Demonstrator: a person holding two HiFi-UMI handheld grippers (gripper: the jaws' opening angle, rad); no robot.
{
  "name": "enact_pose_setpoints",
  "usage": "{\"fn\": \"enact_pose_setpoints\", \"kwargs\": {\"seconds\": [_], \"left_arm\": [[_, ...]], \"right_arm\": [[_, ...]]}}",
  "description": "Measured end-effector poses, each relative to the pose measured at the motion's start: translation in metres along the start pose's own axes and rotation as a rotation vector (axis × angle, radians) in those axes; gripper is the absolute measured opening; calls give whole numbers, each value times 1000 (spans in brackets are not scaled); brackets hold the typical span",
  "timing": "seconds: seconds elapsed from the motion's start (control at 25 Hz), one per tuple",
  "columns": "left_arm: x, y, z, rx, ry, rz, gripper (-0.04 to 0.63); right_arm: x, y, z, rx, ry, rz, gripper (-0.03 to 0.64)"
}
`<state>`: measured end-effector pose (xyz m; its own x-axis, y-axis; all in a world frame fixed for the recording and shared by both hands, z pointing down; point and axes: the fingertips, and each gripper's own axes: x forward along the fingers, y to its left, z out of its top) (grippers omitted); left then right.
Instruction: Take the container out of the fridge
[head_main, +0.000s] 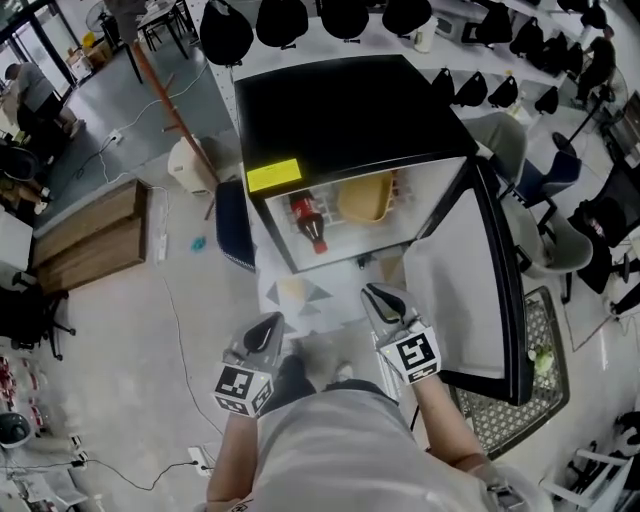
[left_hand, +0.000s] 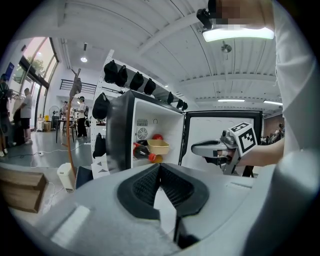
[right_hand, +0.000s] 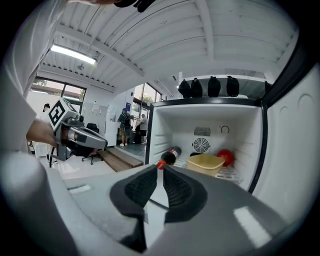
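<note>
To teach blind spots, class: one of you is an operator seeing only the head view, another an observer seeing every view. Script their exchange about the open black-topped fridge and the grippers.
Operator: Is anything behind the shallow yellow plastic container?
Observer: Yes. The right gripper view shows a round red thing behind it, to its right.
Operator: Does the left gripper hold anything?
Observer: No. Its own view shows its jaws together, nothing between them.
</note>
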<state>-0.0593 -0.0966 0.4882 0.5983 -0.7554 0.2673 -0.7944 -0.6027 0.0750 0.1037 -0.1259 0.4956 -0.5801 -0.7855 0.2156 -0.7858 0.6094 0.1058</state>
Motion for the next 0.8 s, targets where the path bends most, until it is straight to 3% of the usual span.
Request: {"fn": "enact_pose_setpoints", "kwargs": {"seconds": [0.52, 0.8], "left_arm": [[27, 68, 17, 11, -4, -52, 9], [31, 102, 13, -4, 6, -34, 9]], "right_arm": [[71, -41, 10, -182, 105, -98, 40], [106, -66, 8, -274, 155, -141, 92]]}}
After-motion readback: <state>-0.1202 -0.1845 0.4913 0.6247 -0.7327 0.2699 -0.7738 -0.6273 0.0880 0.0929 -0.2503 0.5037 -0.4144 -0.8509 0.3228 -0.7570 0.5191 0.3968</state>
